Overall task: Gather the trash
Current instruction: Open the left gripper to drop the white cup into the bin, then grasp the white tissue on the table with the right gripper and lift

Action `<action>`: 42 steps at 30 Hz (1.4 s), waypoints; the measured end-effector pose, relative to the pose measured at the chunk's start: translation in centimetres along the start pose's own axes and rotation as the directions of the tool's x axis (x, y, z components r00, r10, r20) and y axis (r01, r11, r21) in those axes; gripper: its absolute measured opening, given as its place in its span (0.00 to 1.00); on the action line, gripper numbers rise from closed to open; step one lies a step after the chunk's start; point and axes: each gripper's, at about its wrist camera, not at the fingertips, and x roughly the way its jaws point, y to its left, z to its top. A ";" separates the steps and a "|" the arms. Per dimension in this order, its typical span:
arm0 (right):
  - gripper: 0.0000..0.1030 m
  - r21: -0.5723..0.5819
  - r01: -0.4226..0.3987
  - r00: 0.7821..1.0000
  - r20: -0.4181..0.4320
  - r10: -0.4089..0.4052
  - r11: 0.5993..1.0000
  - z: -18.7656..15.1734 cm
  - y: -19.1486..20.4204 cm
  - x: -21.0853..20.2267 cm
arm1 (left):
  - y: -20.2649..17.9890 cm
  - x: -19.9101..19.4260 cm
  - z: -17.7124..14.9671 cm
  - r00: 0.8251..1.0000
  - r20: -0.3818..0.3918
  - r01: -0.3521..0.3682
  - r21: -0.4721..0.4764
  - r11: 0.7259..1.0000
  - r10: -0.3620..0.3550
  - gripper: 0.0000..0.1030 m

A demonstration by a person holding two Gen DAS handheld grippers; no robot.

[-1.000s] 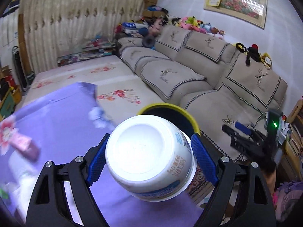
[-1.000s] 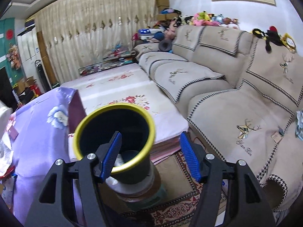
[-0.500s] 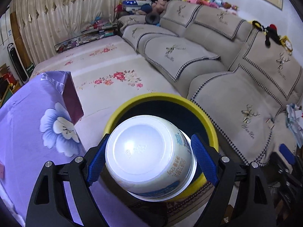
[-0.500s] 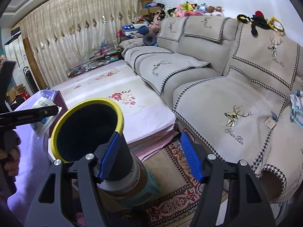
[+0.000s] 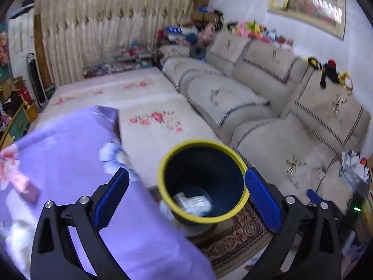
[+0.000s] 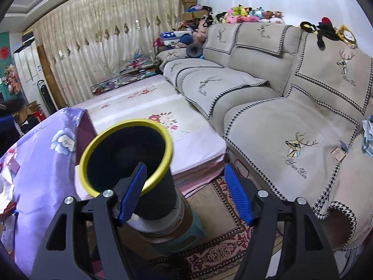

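Note:
A dark bin with a yellow rim [image 5: 160, 179] stands on the floor between the purple-covered table and the sofa; it also shows in the right wrist view [image 6: 92, 149]. White trash [image 5: 192, 204] lies at its bottom. My left gripper [image 5: 186, 198] is open and empty, hovering over the bin's mouth. My right gripper [image 6: 186, 191] is open and empty, just right of the bin, with its left finger [image 6: 132, 193] in front of the bin wall.
A purple flowered tablecloth [image 5: 58, 175] covers the table at left, with a pink item [image 5: 25, 189] on it. A beige sofa [image 6: 291, 116] fills the right. A floral mat platform [image 6: 151, 107] lies behind the bin. A patterned rug [image 6: 221, 245] covers the floor.
My left gripper opened and let go of the white tub, which is gone from between the fingers; white trash now lies in the bin. The right gripper shifted slightly.

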 end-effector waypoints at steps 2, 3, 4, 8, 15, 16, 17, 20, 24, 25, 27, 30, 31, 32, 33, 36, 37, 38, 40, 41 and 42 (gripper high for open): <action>0.64 -0.020 -0.013 1.000 -0.002 0.013 1.000 -0.1 1.3 -0.3 | 1.7 -3.7 -0.8 0.998 0.048 -0.030 -0.009 1.000 0.031 0.95; 0.64 -0.028 -0.020 1.000 -0.003 0.020 0.999 -0.1 1.9 -0.5 | 2.5 -5.3 -1.3 0.997 0.065 -0.042 -0.015 0.999 0.043 0.95; 0.64 -0.039 -0.029 1.000 -0.005 0.029 0.999 -0.2 2.5 -0.6 | 3.7 -7.2 -1.9 0.995 0.083 -0.059 -0.026 0.998 0.061 0.95; 0.64 -0.081 -0.070 0.997 -0.013 0.070 0.994 -0.4 5.5 -1.1 | 8.5 -13.1 -4.7 0.979 0.131 -0.148 -0.075 0.986 0.157 0.95; 0.64 -0.215 -0.182 0.983 -0.040 0.177 0.960 -1.1 13.9 -2.2 | 17.5 -22.0 -11.7 0.912 0.139 -0.358 -0.196 0.913 0.387 0.95; 0.64 -0.239 -0.206 0.979 -0.046 0.201 0.949 -1.2 15.5 -2.4 | 18.7 -23.0 -12.7 0.902 0.134 -0.376 -0.221 0.900 0.410 0.95; 0.64 -0.261 -0.233 0.972 -0.053 0.227 0.937 -1.4 17.2 -2.7 | 19.7 -23.8 -13.4 0.896 0.133 -0.386 -0.239 0.891 0.424 0.95; 0.64 -0.319 -0.323 0.946 -0.081 0.314 0.891 -2.1 21.8 -3.8 | 22.7 -26.7 -15.8 0.863 0.139 -0.433 -0.292 0.853 0.486 0.95; 0.64 -0.380 -0.447 0.892 -0.126 0.434 0.810 -3.4 27.6 -5.8 | 24.7 -29.2 -18.2 0.824 0.154 -0.476 -0.335 0.813 0.545 0.95; 0.64 -0.390 -0.484 0.872 -0.143 0.468 0.783 -3.7 29.0 -6.3 | 25.2 -29.6 -18.7 0.820 0.155 -0.478 -0.342 0.809 0.551 0.95; 0.61 -0.406 -0.565 0.822 -0.199 0.534 0.718 -4.5 32.0 -7.1 | 26.1 -30.1 -19.4 0.816 0.151 -0.483 -0.354 0.801 0.558 0.95; 0.55 -0.429 -0.606 0.791 -0.238 0.563 0.670 -5.1 35.2 -7.7 | 27.0 -30.5 -20.3 0.820 0.146 -0.476 -0.363 0.801 0.554 0.95; 0.52 -0.434 -0.612 0.786 -0.247 0.566 0.661 -5.3 36.1 -7.8 | 27.1 -30.5 -20.5 0.823 0.144 -0.472 -0.366 0.802 0.550 0.95; 0.49 -0.436 -0.621 0.780 -0.256 0.571 0.651 -5.4 36.7 -7.8 | 27.2 -30.5 -20.5 0.824 0.144 -0.470 -0.368 0.803 0.548 0.95; 0.48 -0.434 -0.635 0.769 -0.274 0.577 0.639 -5.5 37.6 -7.7 | 27.4 -30.4 -20.6 0.825 0.142 -0.468 -0.370 0.803 0.547 0.95; 0.46 -0.427 -0.663 0.747 -0.316 0.585 0.615 -5.8 38.8 -7.4 | 27.9 -30.1 -20.4 0.825 0.136 -0.469 -0.376 0.799 0.548 0.95; 0.46 -0.427 -0.666 0.744 -0.323 0.585 0.612 -5.8 39.0 -7.1 | 28.0 -30.0 -20.5 0.826 0.134 -0.469 -0.378 0.798 0.548 0.95; 0.45 -0.428 -0.668 0.743 -0.330 0.582 0.609 -6.0 39.3 -7.1 | 28.2 -29.9 -20.5 0.827 0.132 -0.467 -0.381 0.798 0.547 0.95; 0.41 -0.429 -0.670 0.741 -0.346 0.575 0.606 -6.4 39.9 -6.9 | 28.4 -29.7 -20.5 0.829 0.130 -0.464 -0.385 0.798 0.545 0.95; 0.40 -0.430 -0.668 0.743 -0.349 0.571 0.607 -6.6 40.0 -6.9 | 28.5 -29.5 -20.5 0.829 0.127 -0.464 -0.386 0.797 0.544 0.95; 0.39 -0.434 -0.664 0.747 -0.352 0.564 0.609 -6.7 40.0 -6.7 | 28.5 -29.5 -20.4 0.830 0.125 -0.464 -0.386 0.797 0.544 0.95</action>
